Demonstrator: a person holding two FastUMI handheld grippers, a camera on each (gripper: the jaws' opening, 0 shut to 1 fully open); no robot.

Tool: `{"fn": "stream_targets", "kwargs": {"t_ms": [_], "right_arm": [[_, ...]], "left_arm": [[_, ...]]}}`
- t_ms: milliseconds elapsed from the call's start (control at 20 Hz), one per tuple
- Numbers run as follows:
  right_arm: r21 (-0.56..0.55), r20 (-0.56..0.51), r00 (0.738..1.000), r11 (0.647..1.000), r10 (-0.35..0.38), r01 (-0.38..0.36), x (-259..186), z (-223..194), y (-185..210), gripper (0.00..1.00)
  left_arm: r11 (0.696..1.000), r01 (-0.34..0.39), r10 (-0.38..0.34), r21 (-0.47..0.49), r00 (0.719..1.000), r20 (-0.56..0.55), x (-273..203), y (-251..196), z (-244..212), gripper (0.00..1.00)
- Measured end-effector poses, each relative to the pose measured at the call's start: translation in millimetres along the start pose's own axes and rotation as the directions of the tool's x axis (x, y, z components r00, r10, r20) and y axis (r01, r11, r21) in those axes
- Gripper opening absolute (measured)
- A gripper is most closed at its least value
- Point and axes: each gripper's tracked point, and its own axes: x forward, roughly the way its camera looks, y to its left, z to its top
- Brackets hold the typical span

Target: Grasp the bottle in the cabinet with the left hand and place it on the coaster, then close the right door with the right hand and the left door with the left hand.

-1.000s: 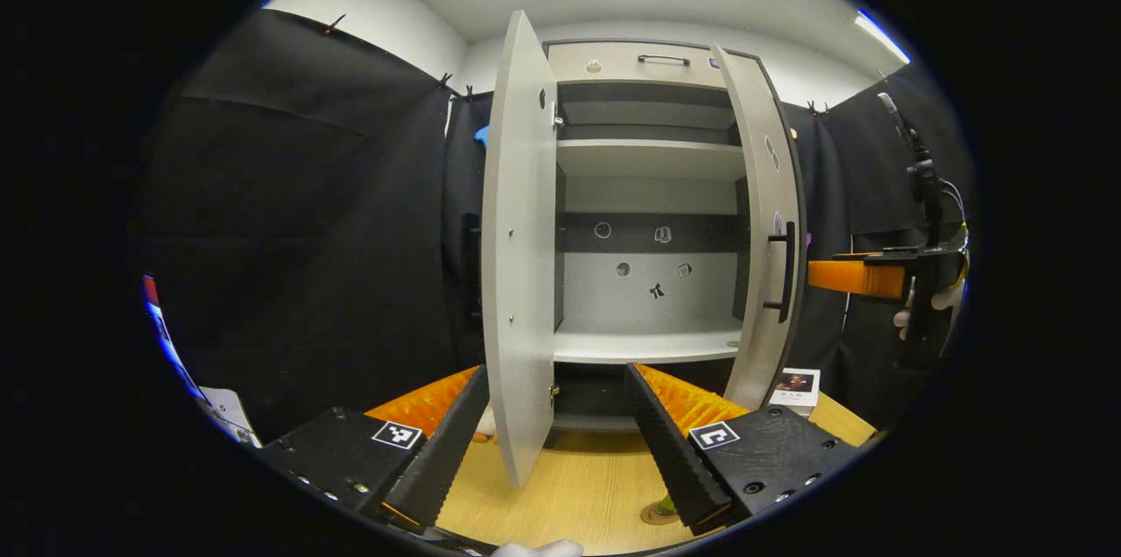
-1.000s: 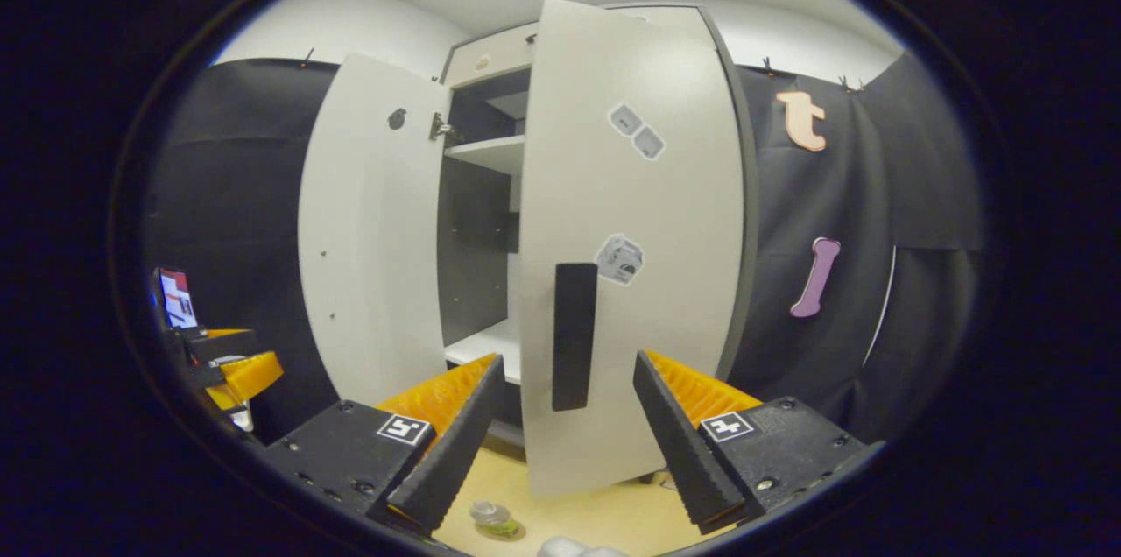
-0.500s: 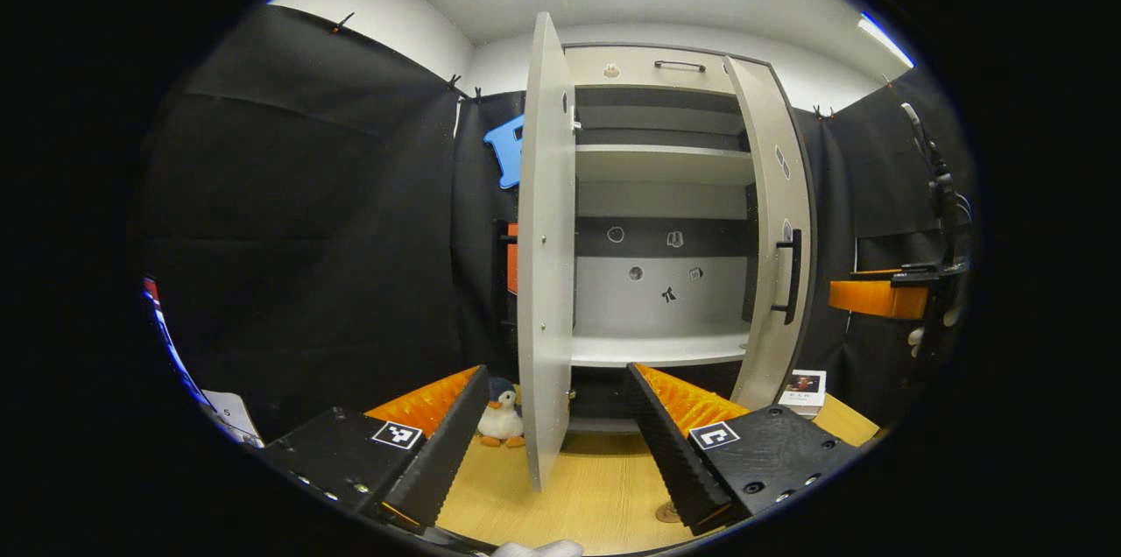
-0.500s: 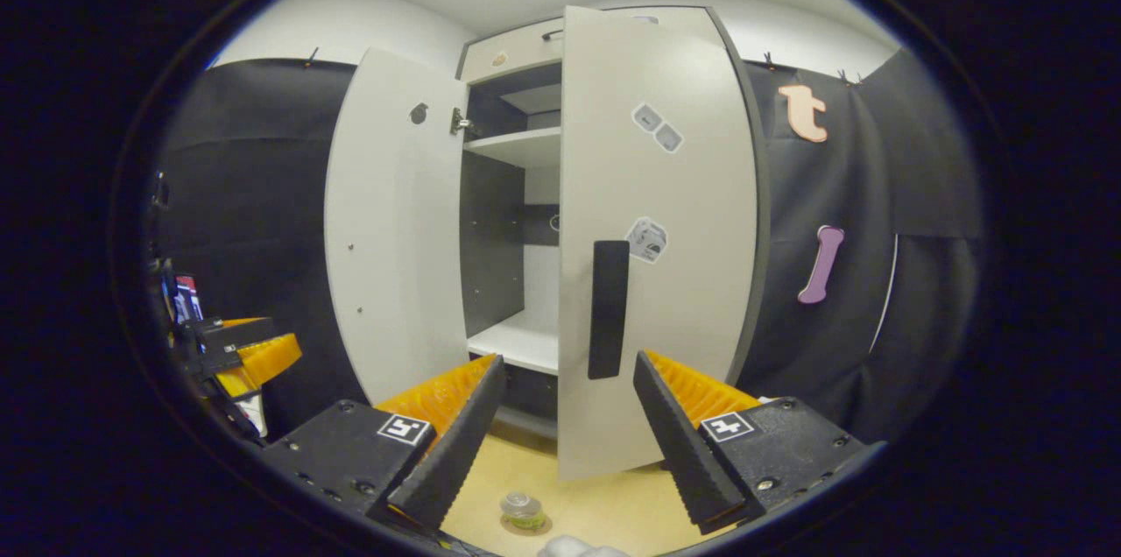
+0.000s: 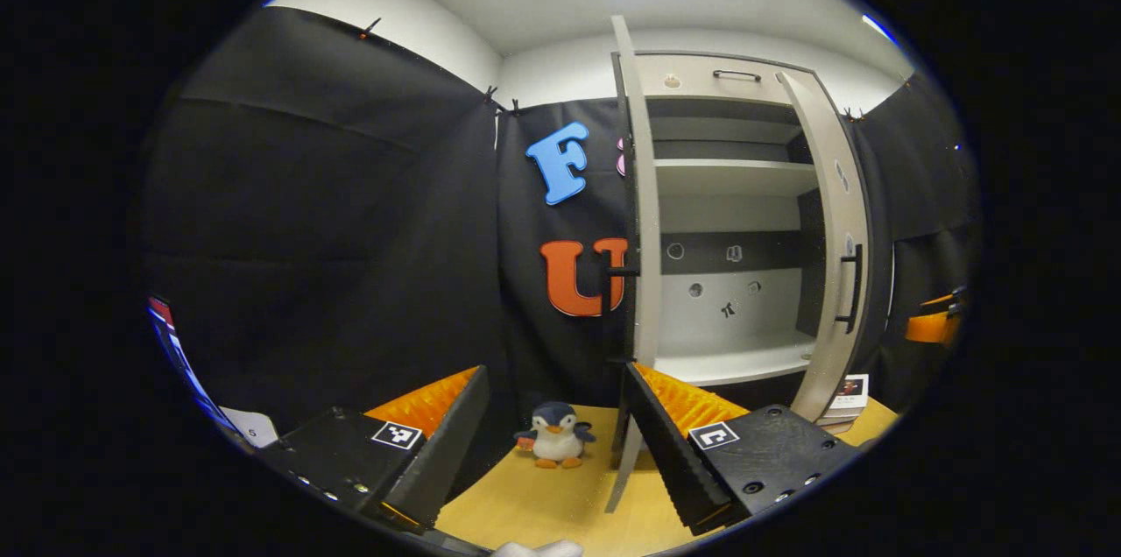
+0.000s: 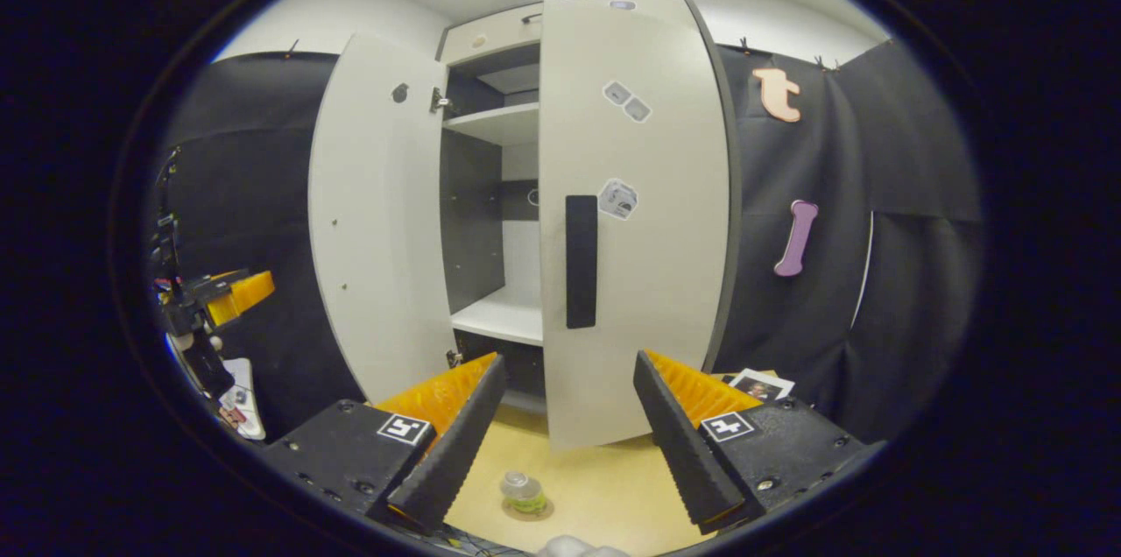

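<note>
**A:** Your bottle (image 6: 522, 491) is already out of the cabinet (image 6: 490, 189). It stands on the round coaster (image 6: 527, 511) on the wooden tabletop (image 6: 604, 496), low between your right gripper's fingers in the right gripper view. It looks small and light, clear plastic with a pale cap and greenish contents, so it would likely tip if knocked. Keep clear of it.

**B:** So what do you handle next?

**A:** The right door (image 6: 635, 215). It's a stiff, flat panel, probably light on its hinges. The black vertical handle (image 6: 581, 262) is the obvious hold, though a flat push on the panel beside it should do as well. Your right gripper (image 6: 567, 430) is spread wide with nothing in it, pointed at that handle but short of the door.

**B:** And your left?

**A:** The left gripper (image 5: 552, 439) is also wide apart and empty. It looks along the left door (image 5: 642, 215), seen nearly edge-on, whose handle (image 5: 613, 277) is on the outer face. A penguin plush (image 5: 553, 436) sits on the table near that door's foot; I'd judge it clear of the swing, but check.

**B:** Any writing to read?

**A:** Stickers on the right door and a small printed card (image 6: 760, 384) are too small to make out. The square markers on the fingers are patterns, not text.
</note>
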Motion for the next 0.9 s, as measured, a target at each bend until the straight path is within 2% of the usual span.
{"fn": "stream_targets", "kwargs": {"t_ms": [100,200,250,300,350,600,850,900], "right_arm": [[0.01,-0.002,1.0,1.0,-0.026,0.026,-8,-3,-4,0.94],[0.017,0.0,0.998,0.998,-0.061,0.061,-18,-5,-11,0.94],[0.021,-0.002,0.997,0.997,-0.077,0.077,-23,-6,-15,0.98],[0.025,-0.006,0.996,0.995,-0.091,0.092,-28,-9,-17,0.98],[0.029,-0.013,0.994,0.994,-0.106,0.106,-32,-12,-21,0.98],[0.046,-0.031,0.986,0.986,-0.161,0.162,-48,-18,-35,0.98],[0.06,-0.052,0.985,0.984,-0.167,0.17,-47,-26,-38,0.98],[0.065,-0.054,0.985,0.984,-0.162,0.166,-47,-26,-37,0.98]], "left_arm": [[1.0,-0.018,0.018,0.0,1.0,0.004,18,15,2,0.95],[1.0,-0.02,0.02,0.002,1.0,0.01,40,21,3,0.95],[1.0,-0.018,0.018,0.008,1.0,0.02,50,23,4,0.95],[1.0,-0.017,0.017,0.014,0.999,0.027,63,27,7,0.9],[1.0,-0.015,0.014,0.016,0.999,0.029,72,27,7,0.95],[1.0,0.0,0.0,-0.011,1.0,0.025,108,27,12,0.95],[0.999,0.046,-0.046,-0.02,0.999,0.0,114,11,5,0.95],[0.999,0.043,-0.043,-0.011,0.999,-0.002,117,12,5,0.92]]}}
